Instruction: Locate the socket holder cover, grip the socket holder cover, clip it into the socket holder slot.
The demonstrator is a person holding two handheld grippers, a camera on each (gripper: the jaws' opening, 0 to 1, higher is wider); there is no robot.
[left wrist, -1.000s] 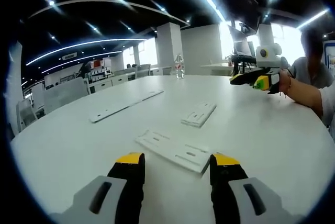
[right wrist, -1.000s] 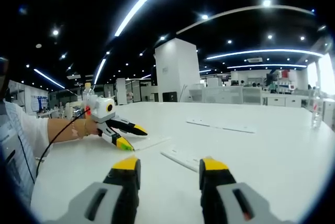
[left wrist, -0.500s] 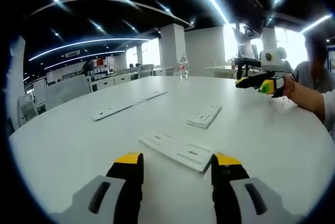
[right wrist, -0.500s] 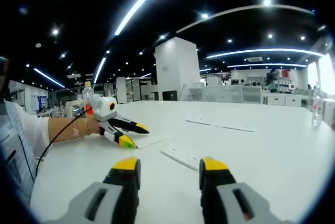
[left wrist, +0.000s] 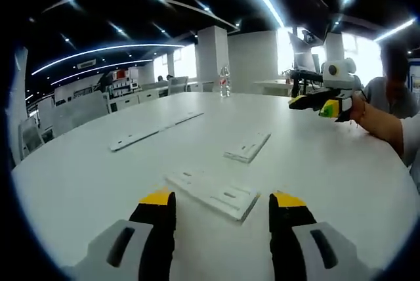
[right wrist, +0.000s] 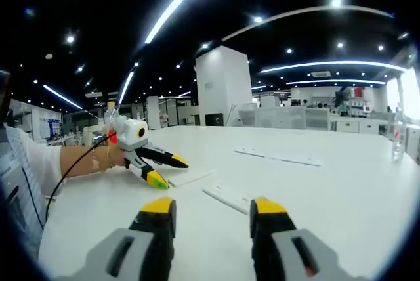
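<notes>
A flat white slotted plate [left wrist: 213, 194] lies on the round white table [left wrist: 79, 182], just beyond my left gripper [left wrist: 222, 199], which is open and holds nothing. Farther off lies a smaller ridged white piece [left wrist: 247, 148]. The right gripper [left wrist: 325, 100] hovers over the table's right side, its jaws apart, held by a hand. In the right gripper view, my right gripper [right wrist: 212, 205] stands open and holds nothing, with the smaller white piece [right wrist: 226, 195] right ahead. The left gripper [right wrist: 157, 166] hangs with its tips over the slotted plate [right wrist: 190, 177].
A long white strip [left wrist: 154, 130] [right wrist: 279, 157] lies farther back on the table. A water bottle [left wrist: 224, 81] [right wrist: 396, 143] stands near the far edge. A person's forearm [left wrist: 384, 120] reaches in from the right. Desks and chairs stand beyond the table.
The left gripper's jaws have spread slightly and its view has tipped a little, so the slotted plate sits lower in it. The right gripper's view is almost the same.
</notes>
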